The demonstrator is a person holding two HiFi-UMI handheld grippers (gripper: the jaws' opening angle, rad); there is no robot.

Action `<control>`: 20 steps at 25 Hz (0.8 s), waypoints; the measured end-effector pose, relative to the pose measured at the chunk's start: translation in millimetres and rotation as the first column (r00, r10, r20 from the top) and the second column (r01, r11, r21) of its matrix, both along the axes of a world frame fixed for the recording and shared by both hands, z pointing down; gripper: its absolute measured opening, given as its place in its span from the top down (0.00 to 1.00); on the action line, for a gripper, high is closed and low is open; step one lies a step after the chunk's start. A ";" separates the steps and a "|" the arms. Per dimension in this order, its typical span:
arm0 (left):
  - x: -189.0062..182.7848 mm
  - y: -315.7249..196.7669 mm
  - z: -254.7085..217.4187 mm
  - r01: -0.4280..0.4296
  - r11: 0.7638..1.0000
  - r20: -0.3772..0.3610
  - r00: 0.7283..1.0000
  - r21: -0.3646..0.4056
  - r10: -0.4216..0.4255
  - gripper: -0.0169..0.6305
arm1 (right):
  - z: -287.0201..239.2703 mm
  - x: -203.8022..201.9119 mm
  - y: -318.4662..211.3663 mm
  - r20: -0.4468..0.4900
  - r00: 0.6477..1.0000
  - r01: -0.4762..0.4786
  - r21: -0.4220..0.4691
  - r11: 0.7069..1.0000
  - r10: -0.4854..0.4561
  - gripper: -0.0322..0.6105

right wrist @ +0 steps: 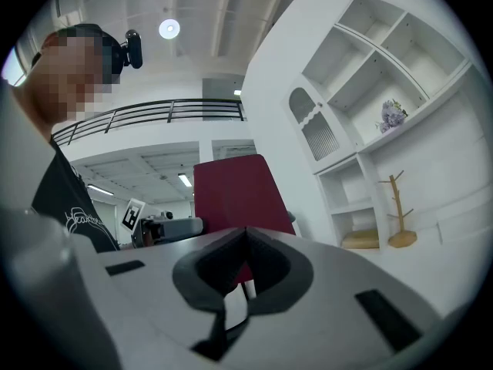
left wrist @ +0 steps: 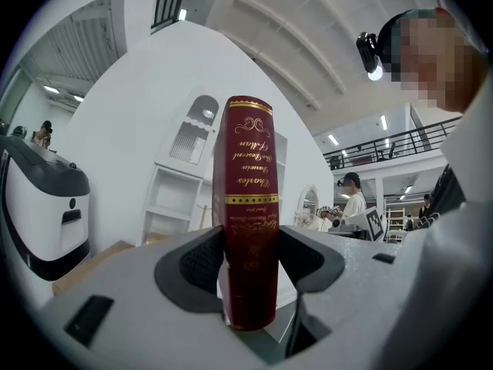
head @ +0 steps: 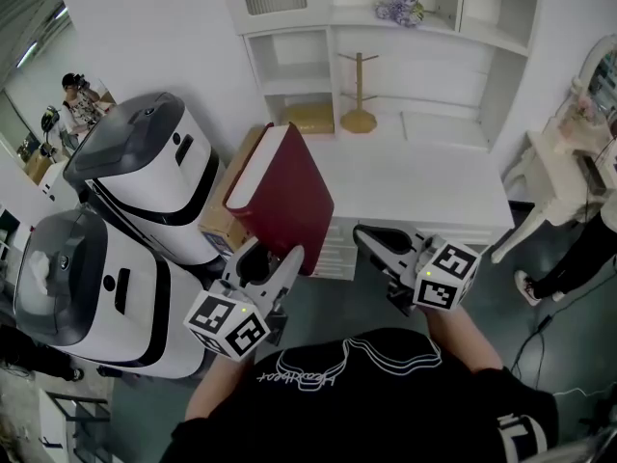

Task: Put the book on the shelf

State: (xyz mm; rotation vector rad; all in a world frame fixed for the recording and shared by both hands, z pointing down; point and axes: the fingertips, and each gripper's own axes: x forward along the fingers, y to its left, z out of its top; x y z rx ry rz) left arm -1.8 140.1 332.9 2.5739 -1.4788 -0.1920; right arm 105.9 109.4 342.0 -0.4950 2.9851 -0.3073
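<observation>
A thick dark red book (head: 289, 196) with gold lettering on its spine (left wrist: 248, 206) is held upright in the air in front of the white shelf unit (head: 501, 75). My left gripper (head: 275, 258) is shut on its lower end, with the pads pressing both covers (left wrist: 248, 264). My right gripper (head: 378, 244) hovers to the right of the book, apart from it. Its jaws are shut with nothing between them (right wrist: 246, 233). In the right gripper view the book's red cover (right wrist: 231, 191) shows just beyond the jaws.
Two large white and black machines (head: 145, 177) (head: 87, 287) stand at the left beside a cardboard box (head: 224, 210). A wooden peg stand (head: 358, 95), a yellow item (head: 308, 117) and purple flowers (head: 400, 8) sit in the shelf unit. A person (head: 569, 249) stands at the right.
</observation>
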 end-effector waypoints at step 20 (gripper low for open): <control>-0.3 -47.6 8.8 -0.010 1.000 -0.009 1.000 -0.024 0.010 0.63 | 14.9 8.9 -41.4 -0.009 0.999 -0.042 -0.038 0.998 0.042 0.94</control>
